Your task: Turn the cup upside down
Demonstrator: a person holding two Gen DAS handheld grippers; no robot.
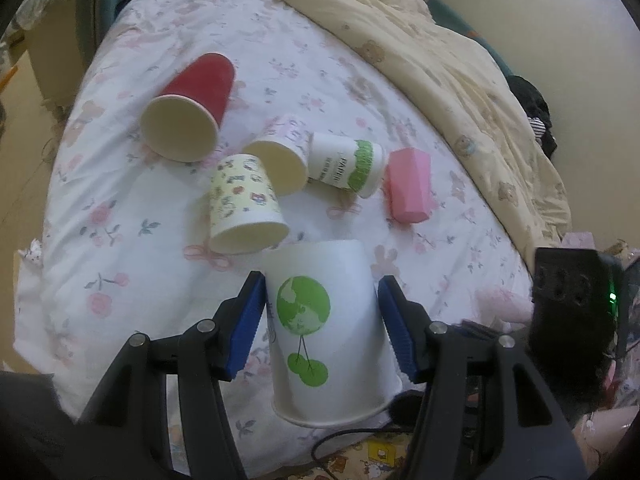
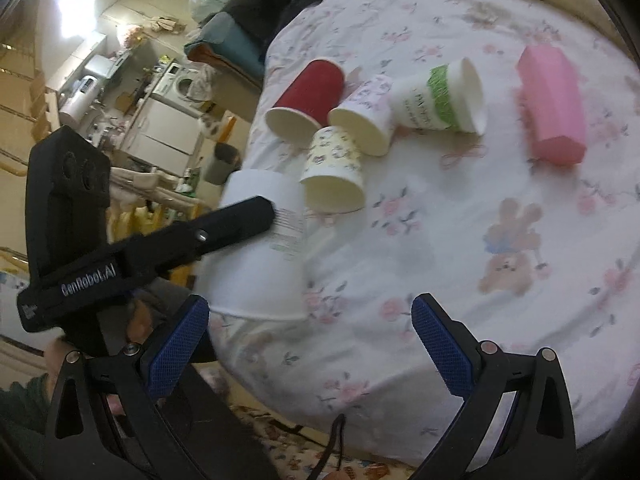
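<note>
A white paper cup with a green tree print (image 1: 324, 332) stands upside down on the bed, rim down, between the blue pads of my left gripper (image 1: 322, 320). The pads sit at its sides with small gaps, so the jaws look open around it. The same cup (image 2: 260, 248) shows in the right wrist view with the left gripper's finger across it. My right gripper (image 2: 310, 344) is open and empty, low over the bed's front edge, to the right of that cup.
Several cups lie on their sides on the floral sheet: red (image 1: 188, 112), yellow patterned (image 1: 244, 208), pink-print (image 1: 284, 156), white with green band (image 1: 346, 164), pink plastic (image 1: 408, 184). A beige quilt (image 1: 440, 40) is heaped on the far side. The bed edge (image 2: 320, 412) is near.
</note>
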